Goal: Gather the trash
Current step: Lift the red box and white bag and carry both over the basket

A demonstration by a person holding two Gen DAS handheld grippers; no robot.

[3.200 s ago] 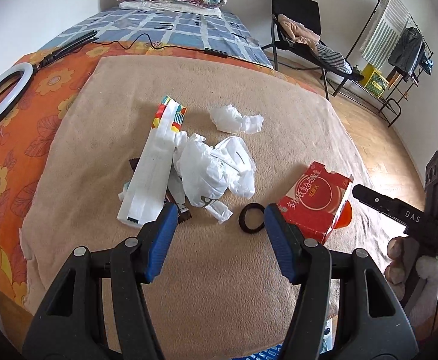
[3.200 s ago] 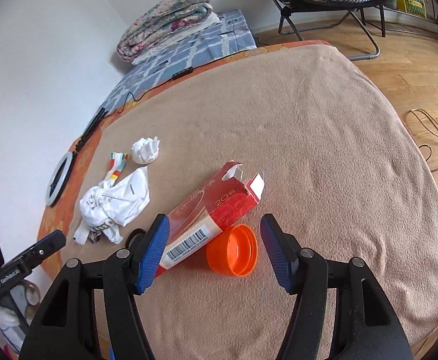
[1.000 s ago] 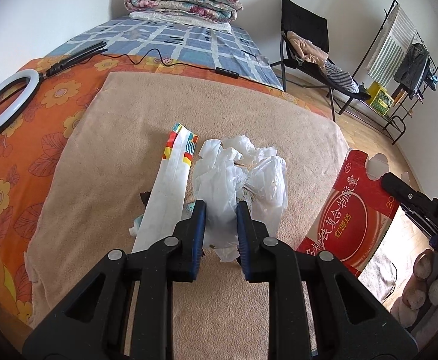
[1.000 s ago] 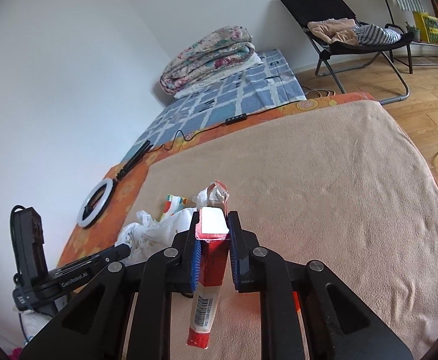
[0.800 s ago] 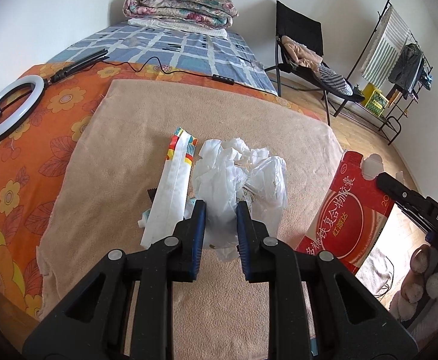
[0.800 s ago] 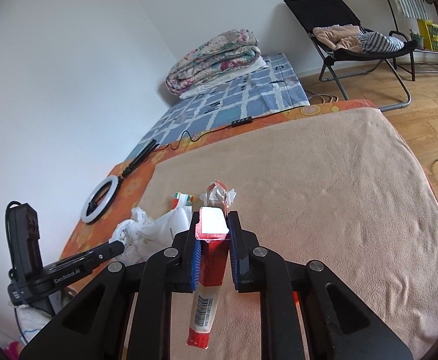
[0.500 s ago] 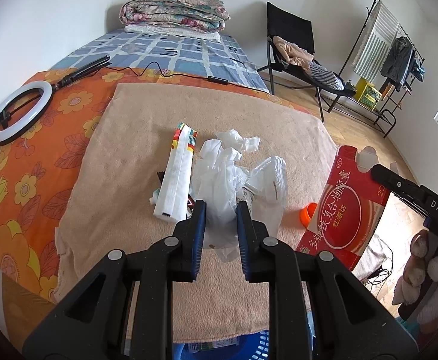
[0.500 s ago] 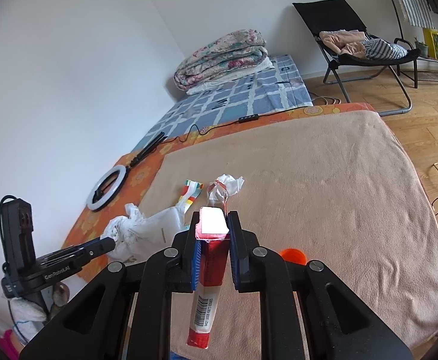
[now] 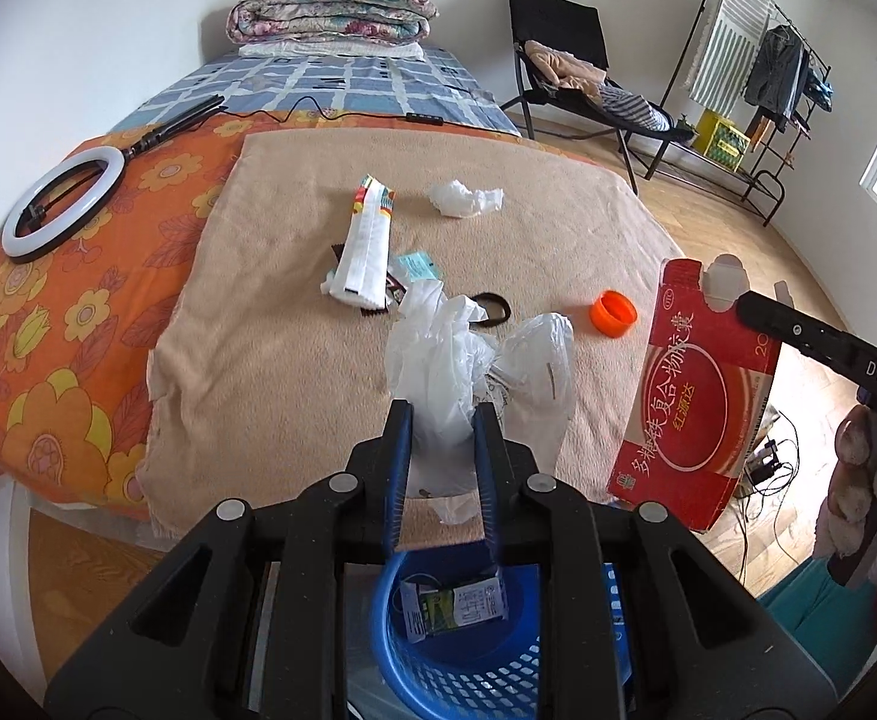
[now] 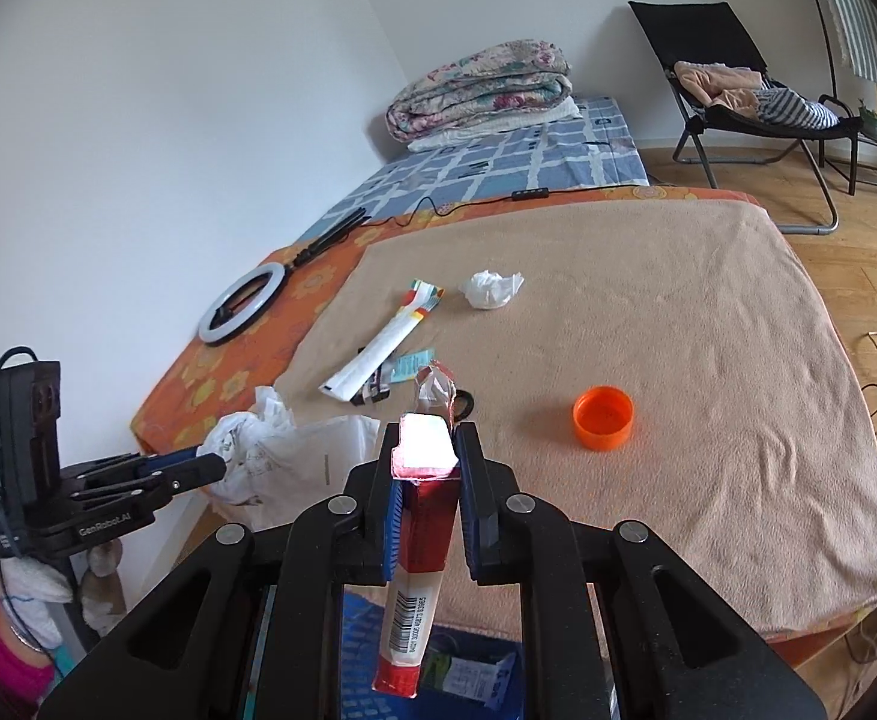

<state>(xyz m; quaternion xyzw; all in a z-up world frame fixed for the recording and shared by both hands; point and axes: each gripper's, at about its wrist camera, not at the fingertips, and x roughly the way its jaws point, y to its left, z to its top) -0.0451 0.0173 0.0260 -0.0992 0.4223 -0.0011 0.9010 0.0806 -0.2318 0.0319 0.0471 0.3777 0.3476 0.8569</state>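
Note:
My left gripper (image 9: 441, 420) is shut on a crumpled white plastic bag (image 9: 474, 354), which hangs over the near edge of the bed above a blue trash basket (image 9: 462, 648). The same bag (image 10: 294, 456) shows at the left of the right wrist view. My right gripper (image 10: 425, 450) is shut on a flattened red carton (image 10: 420, 540), held edge-on above the basket (image 10: 474, 678). That carton (image 9: 690, 396) appears at the right of the left wrist view. On the tan blanket lie a long white wrapper (image 9: 366, 246), a crumpled tissue (image 9: 462, 199), an orange cap (image 9: 613, 314) and a black ring (image 9: 492, 307).
A ring light (image 9: 60, 201) lies on the orange floral sheet (image 9: 48, 324) to the left. Folded quilts (image 9: 330, 18) sit at the bed's far end. A black chair (image 9: 570, 66) and a clothes rack (image 9: 756, 78) stand on the wooden floor at the right.
Both grippers have pulled back from the bed with the bag and the carton still held. The blue basket has come into view below them, and the litter on the blanket looks farther off.

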